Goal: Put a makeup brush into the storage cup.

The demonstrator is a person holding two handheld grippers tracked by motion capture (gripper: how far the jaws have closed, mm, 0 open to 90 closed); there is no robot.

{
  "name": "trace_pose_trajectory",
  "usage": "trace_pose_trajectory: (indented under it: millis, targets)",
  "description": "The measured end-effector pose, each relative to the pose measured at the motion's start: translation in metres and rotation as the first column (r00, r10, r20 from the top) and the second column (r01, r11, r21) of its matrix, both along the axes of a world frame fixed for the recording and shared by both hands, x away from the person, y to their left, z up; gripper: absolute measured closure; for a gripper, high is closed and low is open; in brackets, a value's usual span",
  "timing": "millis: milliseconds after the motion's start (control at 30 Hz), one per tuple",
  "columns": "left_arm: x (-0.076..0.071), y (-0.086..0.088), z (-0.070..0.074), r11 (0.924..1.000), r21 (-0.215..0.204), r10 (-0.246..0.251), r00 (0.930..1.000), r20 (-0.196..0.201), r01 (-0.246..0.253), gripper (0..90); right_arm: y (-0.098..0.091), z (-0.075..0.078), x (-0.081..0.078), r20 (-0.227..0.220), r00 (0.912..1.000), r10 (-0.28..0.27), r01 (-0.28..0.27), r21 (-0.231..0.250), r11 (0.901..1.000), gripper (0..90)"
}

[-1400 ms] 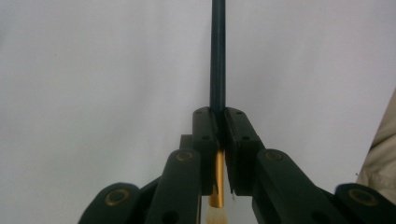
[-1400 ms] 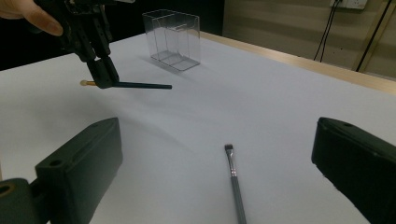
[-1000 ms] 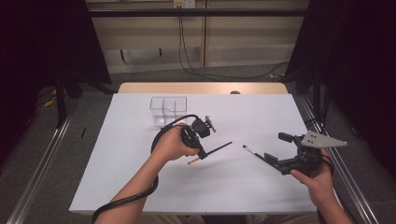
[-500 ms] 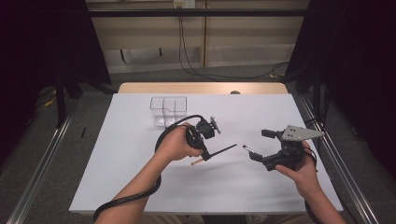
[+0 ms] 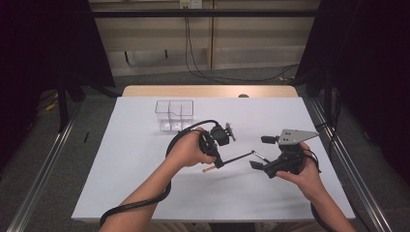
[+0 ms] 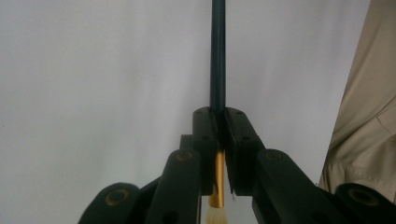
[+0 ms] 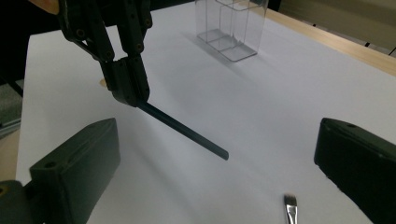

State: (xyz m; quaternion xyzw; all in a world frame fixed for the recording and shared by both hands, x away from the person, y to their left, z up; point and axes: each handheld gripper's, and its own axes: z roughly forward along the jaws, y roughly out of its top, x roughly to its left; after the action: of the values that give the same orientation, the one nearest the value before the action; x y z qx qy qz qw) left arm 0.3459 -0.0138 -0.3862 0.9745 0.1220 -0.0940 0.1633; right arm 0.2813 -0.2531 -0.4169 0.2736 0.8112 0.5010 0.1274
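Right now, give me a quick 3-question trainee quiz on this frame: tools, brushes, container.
1. True or false: the left tool is shut on a paintbrush.
2. Multiple choice: the right tool is A) shut on the second brush, B) open with nothing between its jaws, C) inside the clear container.
3. Fill in: the clear container stands on the table's ____ side, away from the person.

Key
1. True. The dark handle runs out past the closed jaws; the gold ferrule and pale bristles sit behind them.
2. B. The second brush lies on the white table below the wide-apart jaws, ungripped.
3. Far.
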Motion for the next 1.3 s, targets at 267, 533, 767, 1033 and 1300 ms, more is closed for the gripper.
trace_pose_trajectory:
  millis: [267, 533, 767, 1033, 1300]
  targets:
    - [-0.001, -0.004, -0.002, 0.9999, -0.001, -0.016, 0.9997, -0.016, 0.016, 83.8, 0.011, -0.002, 0.005, -0.047, 0.9976, 0.051, -0.055, -0.078, 0.9954, 6.2]
    - [-0.002, -0.005, -0.002, 0.9995, -0.009, -0.031, 0.9993, -0.02, 0.031, 83.8, 0.017, -0.002, 0.006, -0.053, 0.9952, 0.082, -0.089, -0.131, 0.9874, 14.5]
    - [-0.002, -0.006, -0.002, 0.9994, -0.005, -0.036, 0.9991, -0.021, 0.035, 83.8, 0.019, -0.004, 0.006, -0.046, 0.9918, 0.12, -0.126, -0.165, 0.9783, 26.9]
    - [-0.003, -0.007, 0.001, 0.9985, -0.011, -0.053, 0.9984, -0.019, 0.053, 83.8, 0.03, -0.004, 0.003, -0.02, 0.9797, 0.2, -0.199, -0.24, 0.9502, 44.3]
    - [-0.003, -0.006, 0.002, 0.998, -0.017, -0.061, 0.9978, -0.025, 0.061, 83.8, 0.036, -0.005, 0.002, -0.022, 0.9695, 0.244, -0.241, -0.27, 0.9322, 52.5]
